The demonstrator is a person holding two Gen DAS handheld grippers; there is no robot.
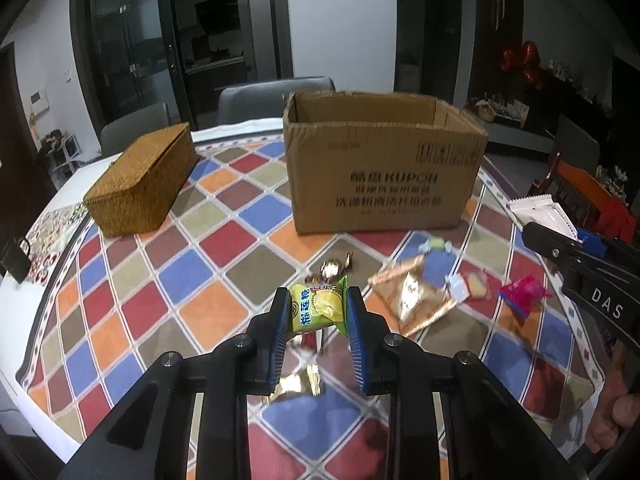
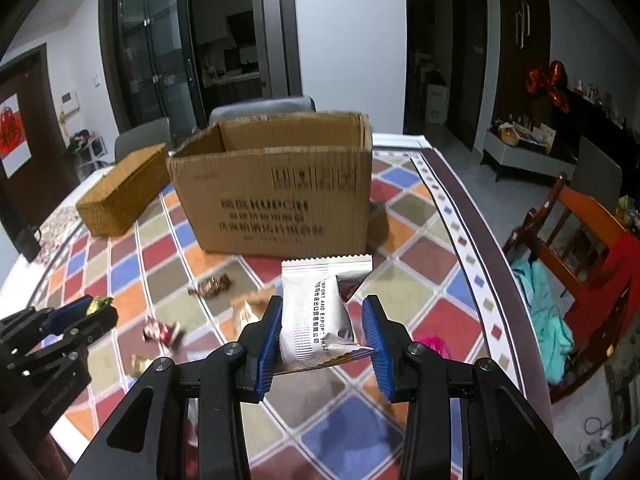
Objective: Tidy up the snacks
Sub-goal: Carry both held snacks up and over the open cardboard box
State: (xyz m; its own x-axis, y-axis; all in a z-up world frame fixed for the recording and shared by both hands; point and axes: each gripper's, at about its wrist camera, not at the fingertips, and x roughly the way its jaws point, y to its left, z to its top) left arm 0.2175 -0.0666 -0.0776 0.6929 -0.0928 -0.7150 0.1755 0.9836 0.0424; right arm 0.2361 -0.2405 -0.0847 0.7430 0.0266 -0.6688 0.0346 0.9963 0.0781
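Both hands are loaded: the left gripper point(image 1: 317, 310) is pinching a green candy point(image 1: 318, 309) between its fingers, while the right gripper point(image 2: 323, 322) is clamping a white packet point(image 2: 316, 312), long axis running upright. The open cardboard box point(image 2: 276, 200) is sitting straight ahead of both, and the right looks closer.

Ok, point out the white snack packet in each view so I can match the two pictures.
Left wrist view: the white snack packet sits at the right edge, held in the right tongs, right of the cardboard box.
Right wrist view: the packet is low in the centre, between the right tongs' blue pads, in front of the box.
Shared landmark: the cardboard box, with the wicker basket to its left.
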